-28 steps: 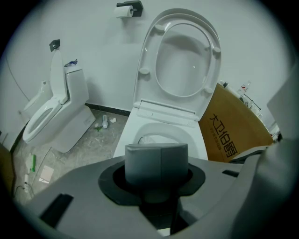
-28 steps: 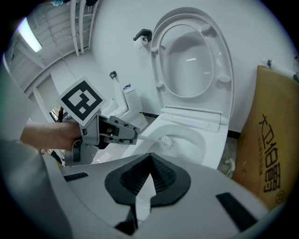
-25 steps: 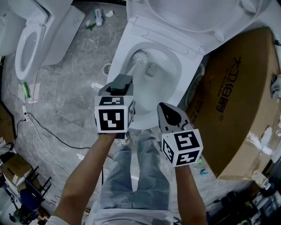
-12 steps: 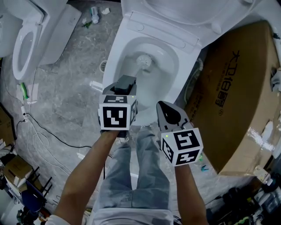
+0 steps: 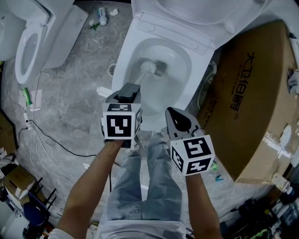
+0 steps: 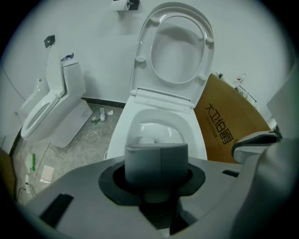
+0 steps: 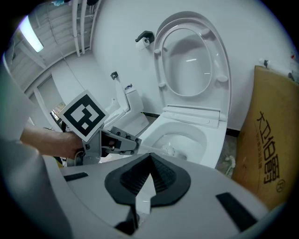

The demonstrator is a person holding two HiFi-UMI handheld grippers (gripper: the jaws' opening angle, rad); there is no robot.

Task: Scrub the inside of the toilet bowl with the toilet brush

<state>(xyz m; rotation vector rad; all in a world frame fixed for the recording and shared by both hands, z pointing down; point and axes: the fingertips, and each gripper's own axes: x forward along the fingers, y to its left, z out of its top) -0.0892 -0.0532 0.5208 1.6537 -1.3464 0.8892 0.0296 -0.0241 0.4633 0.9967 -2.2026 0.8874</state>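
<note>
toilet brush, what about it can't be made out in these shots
- Handle of the toilet brush: in the left gripper view, the left gripper has its jaws shut in front of it, so only the bristles show above them.
- Whether the bristles press on the toilet bowl: too small to tell in every view.
- Raised lid: cut off by the head view's top edge.

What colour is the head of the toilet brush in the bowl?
The toilet brush head is white, like the toilet bowl; clearest in the head view.
</note>
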